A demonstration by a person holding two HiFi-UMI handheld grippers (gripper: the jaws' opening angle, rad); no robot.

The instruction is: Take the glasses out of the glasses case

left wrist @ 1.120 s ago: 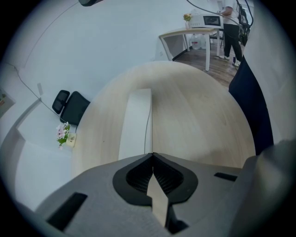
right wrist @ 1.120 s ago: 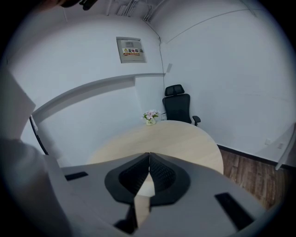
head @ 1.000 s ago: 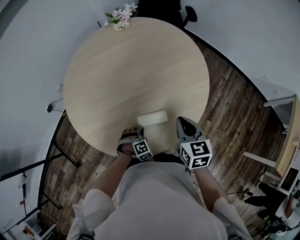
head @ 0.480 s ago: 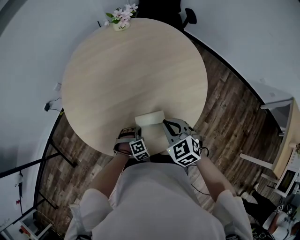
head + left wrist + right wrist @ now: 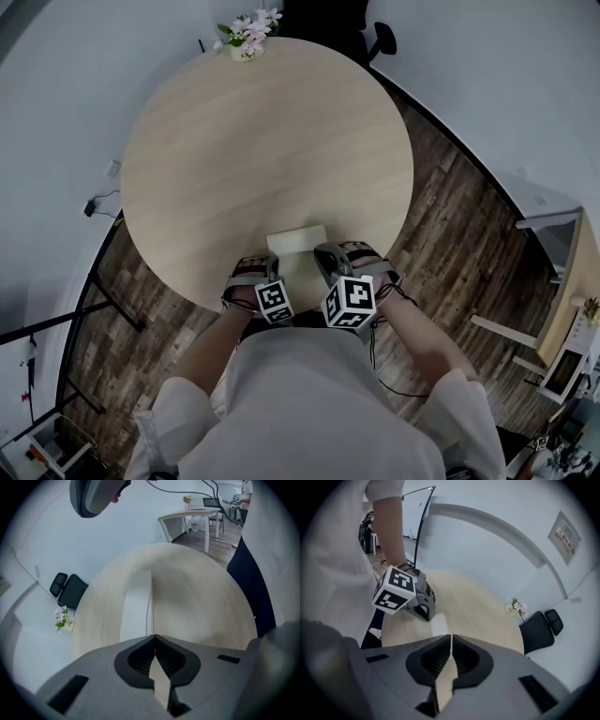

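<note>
A closed white glasses case (image 5: pixel 297 238) lies near the front edge of the round wooden table (image 5: pixel 262 141). My left gripper (image 5: pixel 254 266) sits just in front of the case's left end, jaws shut and empty. In the left gripper view the case (image 5: pixel 136 605) stretches away right beyond the closed tips (image 5: pixel 154 637). My right gripper (image 5: pixel 336 251) is at the case's right end, jaws shut with nothing between them. The right gripper view shows its tips (image 5: pixel 451 636) over the case (image 5: pixel 439 623), with the left gripper (image 5: pixel 408 597) beyond.
A small pot of pink flowers (image 5: pixel 244 37) stands at the table's far edge, with a black office chair (image 5: pixel 380 42) behind it. The person's body presses against the near table edge. White furniture (image 5: pixel 553 220) stands on the wood floor at right.
The right gripper has come down and leftward to the case's right end and has rolled, so its marker cube now sits close beside the left one. The left gripper stayed put.
</note>
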